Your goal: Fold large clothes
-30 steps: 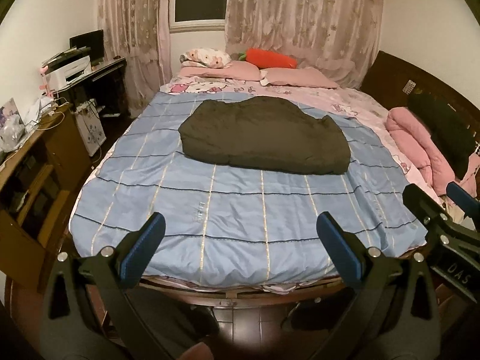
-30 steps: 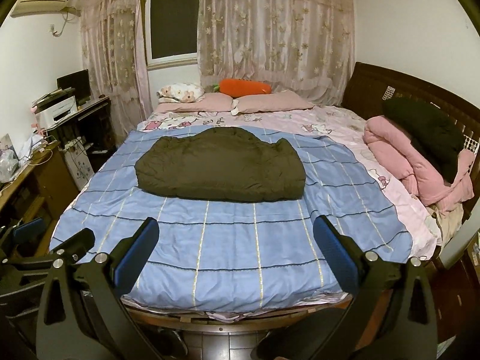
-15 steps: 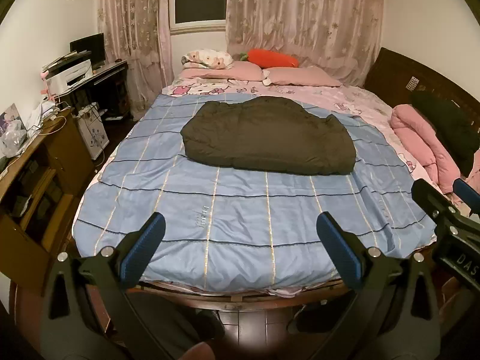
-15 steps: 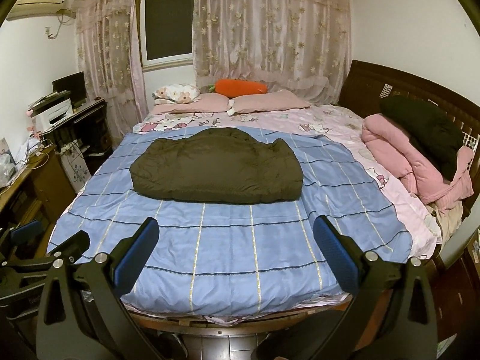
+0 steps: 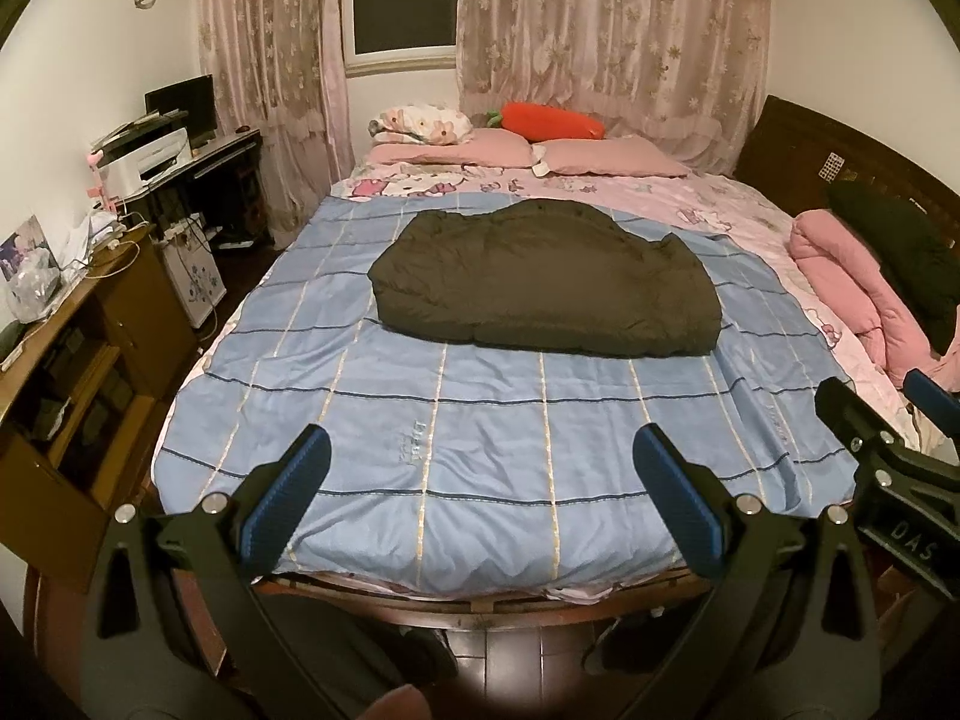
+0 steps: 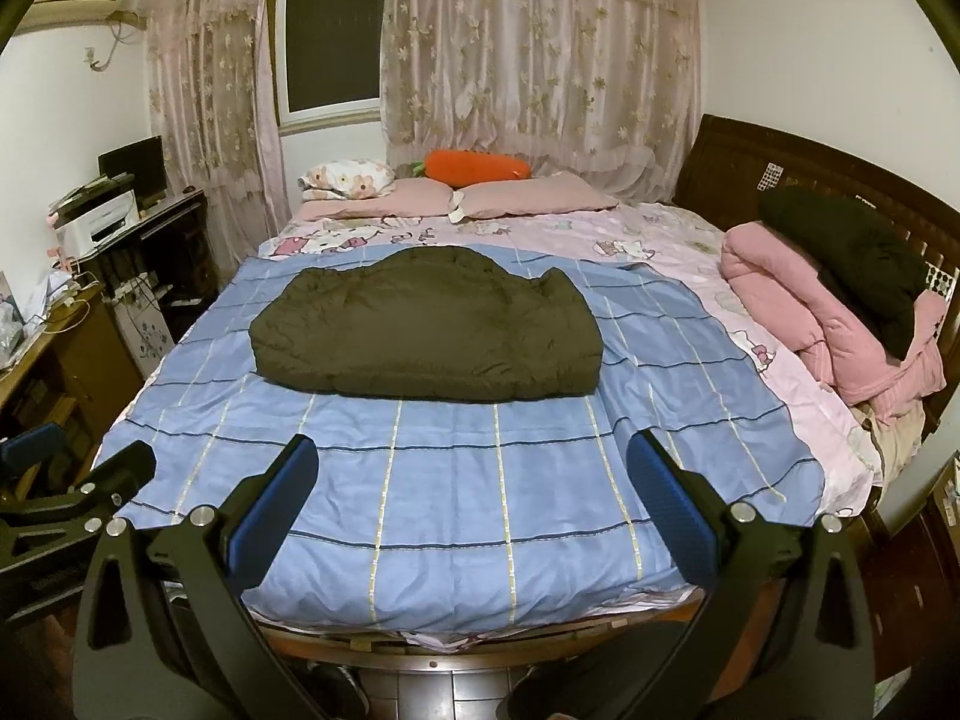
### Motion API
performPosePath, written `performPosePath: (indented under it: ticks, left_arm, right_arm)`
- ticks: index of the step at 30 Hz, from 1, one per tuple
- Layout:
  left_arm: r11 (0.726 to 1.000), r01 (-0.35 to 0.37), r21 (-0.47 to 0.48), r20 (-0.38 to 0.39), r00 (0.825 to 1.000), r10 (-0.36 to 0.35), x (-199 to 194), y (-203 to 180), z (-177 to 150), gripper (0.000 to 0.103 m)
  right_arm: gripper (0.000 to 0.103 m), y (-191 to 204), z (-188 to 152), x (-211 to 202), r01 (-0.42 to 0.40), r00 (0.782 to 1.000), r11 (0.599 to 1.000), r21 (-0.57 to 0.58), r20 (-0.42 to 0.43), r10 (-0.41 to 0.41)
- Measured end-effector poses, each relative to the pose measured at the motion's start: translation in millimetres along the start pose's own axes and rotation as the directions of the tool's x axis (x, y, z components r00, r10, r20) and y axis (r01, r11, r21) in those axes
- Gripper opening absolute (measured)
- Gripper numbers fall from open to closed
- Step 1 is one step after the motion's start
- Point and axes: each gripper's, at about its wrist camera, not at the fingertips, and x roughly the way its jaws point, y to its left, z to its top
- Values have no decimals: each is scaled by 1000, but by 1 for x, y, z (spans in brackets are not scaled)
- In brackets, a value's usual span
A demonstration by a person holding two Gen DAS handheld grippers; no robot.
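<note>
Dark olive padded garment (image 5: 549, 279) lying folded into a thick bundle on the blue checked cover (image 5: 480, 438), toward 12 o'clock from both tools and well apart from them. Looks already folded at least once; likely either one more fold or a final tidy left.

At 9 o'clock, a desk with a printer (image 5: 147, 153); nothing there to touch.

Left gripper (image 5: 480, 498) held low at the foot of the bed, pointing toward 12 o'clock, jaws spread wide and empty, blue pads (image 5: 288, 495) hovering over the near edge of the cover. To do the step well: reach for the bundle's near-left corner at about 11 o'clock, pinch all layers together rather than the top one alone, since the padding is bulky and springy.

Right gripper (image 6: 474, 504) level with the left one, also aimed at 12 o'clock, jaws likewise wide apart with nothing between them. Best taken to the near-right corner at about 1 o'clock, then both lifted together and carried evenly so the fold lands square.

At 3 o'clock, pink quilt (image 6: 822, 324) and a black garment (image 6: 852, 264) on top of it, against the headboard; better left clear of the sweep.
</note>
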Motion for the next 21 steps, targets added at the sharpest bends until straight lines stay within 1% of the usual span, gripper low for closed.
performPosePath:
  ticks: [21]
  left_arm:
    - [1000, -1, 14, -9, 1000, 2, 4, -4, 0, 101]
  right_arm:
    - [102, -4, -5, 5, 6, 1000, 1000, 0, 2, -6]
